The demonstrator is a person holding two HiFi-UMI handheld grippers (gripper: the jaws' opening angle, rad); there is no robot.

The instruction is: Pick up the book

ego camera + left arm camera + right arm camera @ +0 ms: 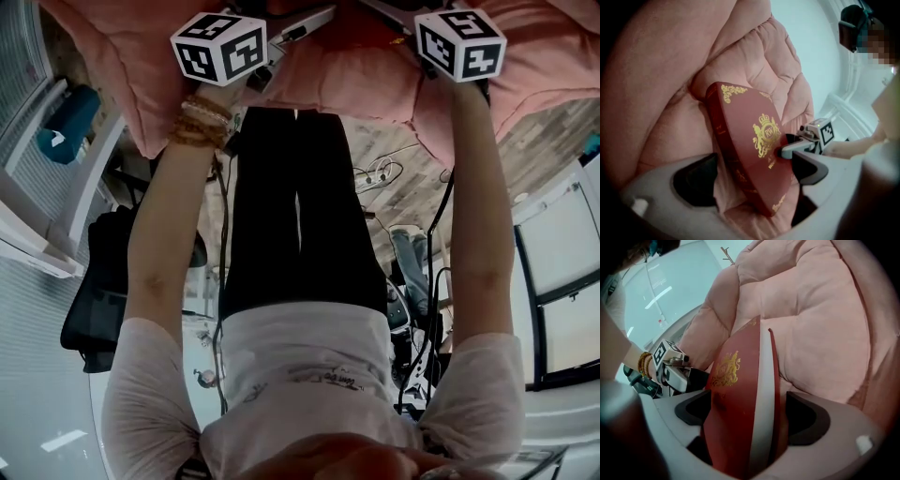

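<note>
R gripper jaws look closed on the book, pads vs both covers at the page edge. L gripper jaws stand wide, straddling the spine end w/ a gap at the left pad, so no clamp there. I'd judge the grasp half made, lift not begun: next calls for closing L, then raising both level, since it's a red hardcover w/ slick boards, gold crest & white page block, on edge, tilted in a fold of the puffy pink quilted cushion.
</note>
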